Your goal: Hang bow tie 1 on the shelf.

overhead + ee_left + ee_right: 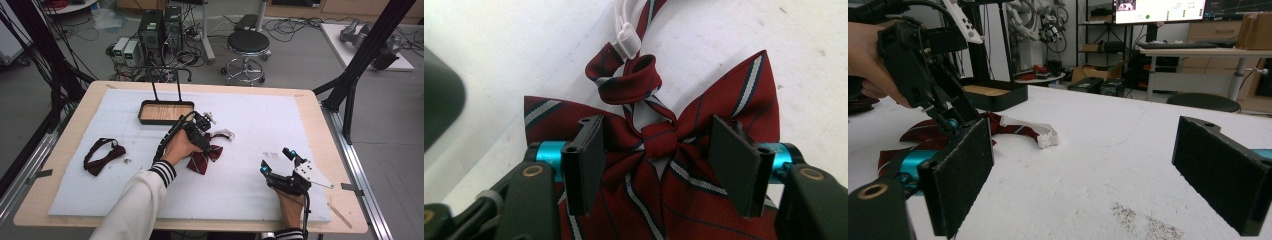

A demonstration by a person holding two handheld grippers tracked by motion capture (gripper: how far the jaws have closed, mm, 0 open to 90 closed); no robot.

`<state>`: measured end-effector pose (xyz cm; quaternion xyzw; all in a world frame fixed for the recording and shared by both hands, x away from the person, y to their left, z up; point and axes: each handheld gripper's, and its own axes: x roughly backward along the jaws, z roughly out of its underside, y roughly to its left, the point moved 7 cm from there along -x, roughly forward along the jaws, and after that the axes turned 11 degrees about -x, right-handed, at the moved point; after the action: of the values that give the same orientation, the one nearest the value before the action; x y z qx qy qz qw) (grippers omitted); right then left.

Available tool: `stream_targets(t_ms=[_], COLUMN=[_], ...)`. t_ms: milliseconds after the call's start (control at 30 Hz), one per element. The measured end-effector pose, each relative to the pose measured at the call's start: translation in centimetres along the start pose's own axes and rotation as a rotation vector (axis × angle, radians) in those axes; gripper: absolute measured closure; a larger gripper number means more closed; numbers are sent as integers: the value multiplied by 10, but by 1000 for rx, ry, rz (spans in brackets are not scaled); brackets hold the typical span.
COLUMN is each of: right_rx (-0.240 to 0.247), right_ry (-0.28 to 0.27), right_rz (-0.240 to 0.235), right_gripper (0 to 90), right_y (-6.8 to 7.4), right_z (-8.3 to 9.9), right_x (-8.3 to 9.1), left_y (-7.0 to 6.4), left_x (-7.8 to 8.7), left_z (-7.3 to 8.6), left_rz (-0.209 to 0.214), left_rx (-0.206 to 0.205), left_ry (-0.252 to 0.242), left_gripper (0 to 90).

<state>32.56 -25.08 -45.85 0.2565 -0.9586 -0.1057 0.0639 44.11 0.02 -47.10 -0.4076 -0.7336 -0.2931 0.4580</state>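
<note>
White padding is covering the wooden surface (60, 150), with a stool (248, 42) and computer towers (160, 27) standing behind. Left tongs (659, 150) are hovering spread around the striped bow tie (704, 120) mid-surface; right tongs (277, 161) are sitting spread, well apart.

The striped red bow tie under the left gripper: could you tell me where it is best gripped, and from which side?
I would take the striped red bow tie at its centre knot, coming straight down from above. It lies flat on the white mat, and the knot is its narrowest, thickest part, so it should pinch cleanly. The left gripper already has its open jaws on either side of the knot; the wings are wide, limp cloth.
</note>
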Motion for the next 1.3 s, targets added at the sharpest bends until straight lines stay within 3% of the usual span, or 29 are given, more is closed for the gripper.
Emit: stream_targets(t_ms=[233,400,567,833,1067,1300], right_rx=[-2,4,6,1,1,-1], right_ry=[0,-2,-3,-1,0,0], right_rz=[0,-1,0,1,0,0], right_gripper=[88,88,88,88,88,88], right_y=[0,0,0,0,-1,0], right_z=[0,0,0,0,0,0], right_x=[0,0,0,0,0,0], left_y=[0,0,1,-1,-2,3], left_x=[-3,-5,-5,-4,-3,8], left_z=[0,1,1,1,2,3], left_rz=[8,10,11,0,-12,-52], left_rx=[24,8,16,-5,-16,-41], left_ry=[17,40,35,43,12,-43], left_gripper=[484,559,641,670,679,680])
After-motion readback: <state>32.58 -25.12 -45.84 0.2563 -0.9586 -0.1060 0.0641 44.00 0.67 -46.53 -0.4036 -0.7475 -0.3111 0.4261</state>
